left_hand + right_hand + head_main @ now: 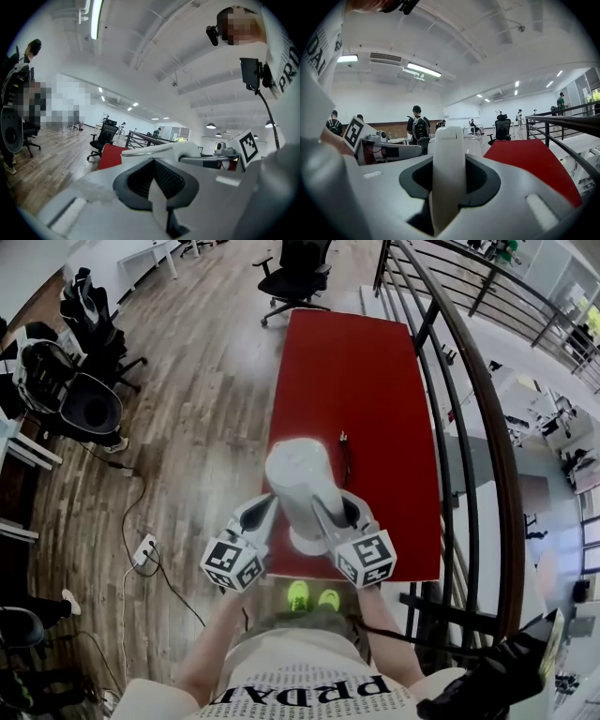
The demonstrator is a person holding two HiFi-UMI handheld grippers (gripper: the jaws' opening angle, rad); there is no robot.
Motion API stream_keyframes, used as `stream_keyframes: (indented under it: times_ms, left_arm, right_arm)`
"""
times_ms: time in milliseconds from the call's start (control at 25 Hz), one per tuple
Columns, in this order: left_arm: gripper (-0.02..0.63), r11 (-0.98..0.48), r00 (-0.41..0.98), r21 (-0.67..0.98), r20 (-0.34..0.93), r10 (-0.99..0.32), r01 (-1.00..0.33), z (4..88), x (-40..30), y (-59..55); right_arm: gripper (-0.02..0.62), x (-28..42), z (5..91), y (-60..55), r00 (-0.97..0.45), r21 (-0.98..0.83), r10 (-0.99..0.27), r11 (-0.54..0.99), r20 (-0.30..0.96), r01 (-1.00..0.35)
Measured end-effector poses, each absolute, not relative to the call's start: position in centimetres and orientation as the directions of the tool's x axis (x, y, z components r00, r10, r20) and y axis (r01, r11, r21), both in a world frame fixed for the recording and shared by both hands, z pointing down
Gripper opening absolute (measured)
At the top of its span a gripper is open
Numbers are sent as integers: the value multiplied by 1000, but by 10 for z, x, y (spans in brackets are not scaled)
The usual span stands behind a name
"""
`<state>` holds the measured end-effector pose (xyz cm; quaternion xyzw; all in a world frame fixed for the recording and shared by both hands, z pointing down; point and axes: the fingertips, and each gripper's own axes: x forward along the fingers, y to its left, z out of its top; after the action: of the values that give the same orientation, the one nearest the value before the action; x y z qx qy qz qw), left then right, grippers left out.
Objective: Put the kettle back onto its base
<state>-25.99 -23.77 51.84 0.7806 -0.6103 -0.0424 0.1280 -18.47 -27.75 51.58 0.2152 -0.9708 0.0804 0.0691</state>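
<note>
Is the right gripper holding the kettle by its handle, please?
Yes: in the right gripper view, the right gripper has its jaws closed around the white handle of the kettle.

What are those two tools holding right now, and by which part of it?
A white kettle: the right hand-held gripper is shut on its handle.
</note>
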Motion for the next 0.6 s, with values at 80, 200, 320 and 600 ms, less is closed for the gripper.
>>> stream_keyframes:
  times_ms: [80,200,320,600]
  left_arm:
    - [-5,-219,250,254,95,-964,-942,520,-261,-236]
    - [-5,-217,249,256,102,-963,-942,522,-261,-233]
    - [-5,-220,254,256,105,-962,-941,526,-259,-232]
    - [-5,-225,263,263,119,-957,-938,539,-255,-220]
  right_arm:
    - [121,-188,518,-276,-901,-128,-401,897,168,-423]
    - [121,-191,521,-270,-905,-129,-391,902,167,-413]
    - [121,-190,525,-267,-910,-128,-384,906,154,-404]
    - [121,-181,541,-255,-921,-102,-373,917,115,-384]
